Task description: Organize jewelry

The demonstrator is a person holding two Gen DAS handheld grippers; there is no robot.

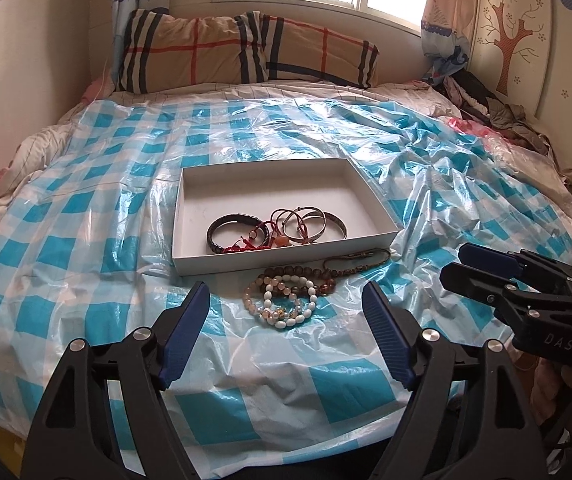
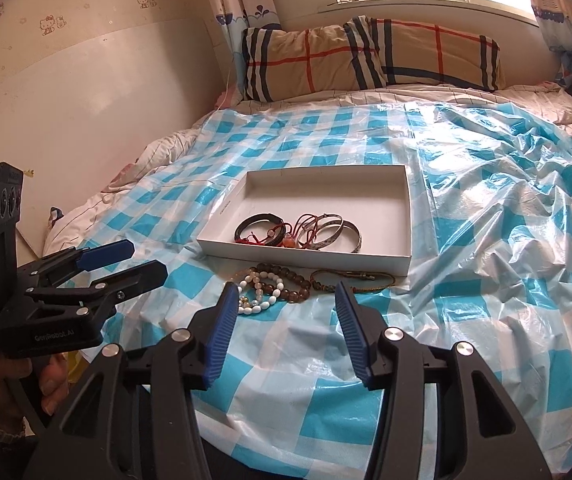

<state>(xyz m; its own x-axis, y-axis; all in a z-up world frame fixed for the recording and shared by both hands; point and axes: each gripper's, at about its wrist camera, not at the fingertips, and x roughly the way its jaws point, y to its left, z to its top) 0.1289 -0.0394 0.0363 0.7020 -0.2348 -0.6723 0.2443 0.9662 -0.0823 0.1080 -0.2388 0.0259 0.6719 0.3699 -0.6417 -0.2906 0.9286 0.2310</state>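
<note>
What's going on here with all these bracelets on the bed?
A person is sorting jewelry with a hand-held gripper in each hand. The white box on the checked plastic sheet already holds a black bracelet, red cords and silver bangles. Bead bracelets and a brown cord bracelet lie outside it. The left gripper and right gripper are both open and empty.

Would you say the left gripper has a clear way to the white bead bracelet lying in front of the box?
Probably yes. The left gripper is open and empty, the white bead bracelet lies on the checked sheet just ahead between its fingers, outside the box, and nothing stands between them. It overlaps neighbouring bracelets.
</note>
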